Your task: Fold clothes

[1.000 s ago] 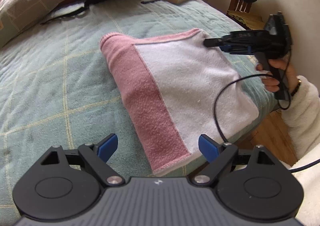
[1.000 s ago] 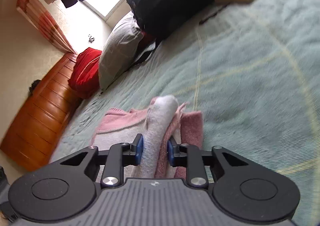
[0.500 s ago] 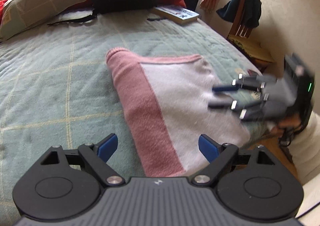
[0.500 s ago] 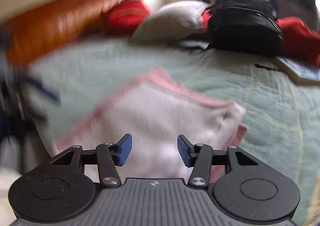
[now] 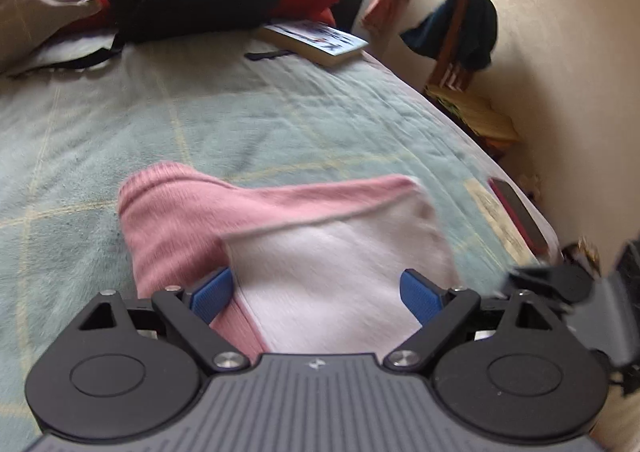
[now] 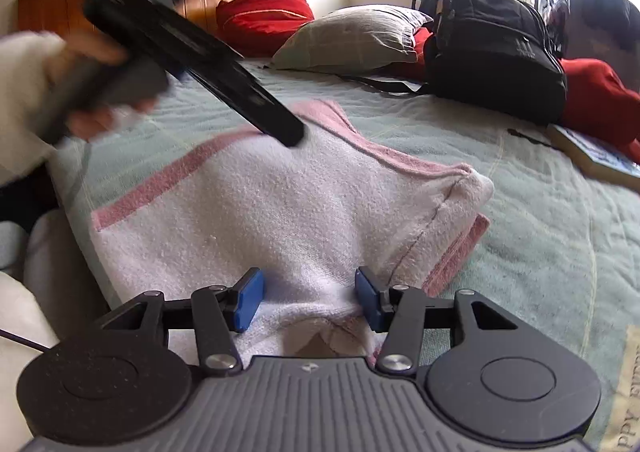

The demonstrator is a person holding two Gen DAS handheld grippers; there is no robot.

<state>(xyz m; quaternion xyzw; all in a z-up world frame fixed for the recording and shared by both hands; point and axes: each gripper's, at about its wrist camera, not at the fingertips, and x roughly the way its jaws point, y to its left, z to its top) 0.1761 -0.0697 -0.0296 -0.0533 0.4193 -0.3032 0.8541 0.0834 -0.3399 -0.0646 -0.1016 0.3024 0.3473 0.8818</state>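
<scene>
Left tongs [image 5: 318, 294] spread wide, blue pads either side of the folded pink-and-white terry towel [image 5: 320, 252], nothing pinched; view slightly blurred. Right tongs [image 6: 310, 300] also spread, blue pads straddling a raised ridge of the white cloth at the towel's near edge; cannot tell whether the pads touch it. Towel lies flat on the pale green checked bedspread [image 5: 240, 112], close to the bed's edge, pink band along one side and a pink hem showing under the white layer. In the right wrist view the left tool appears as a blurred black bar over the towel's far pink edge, held by a hand [image 6: 92, 92] in a white fleecy sleeve. Farther up the bed: black backpack [image 6: 492, 52], grey-beige pillow [image 6: 352, 38], red cushion [image 6: 264, 16], a paperback book [image 5: 316, 42]. Wooden headboard [image 6: 52, 12] behind.
</scene>
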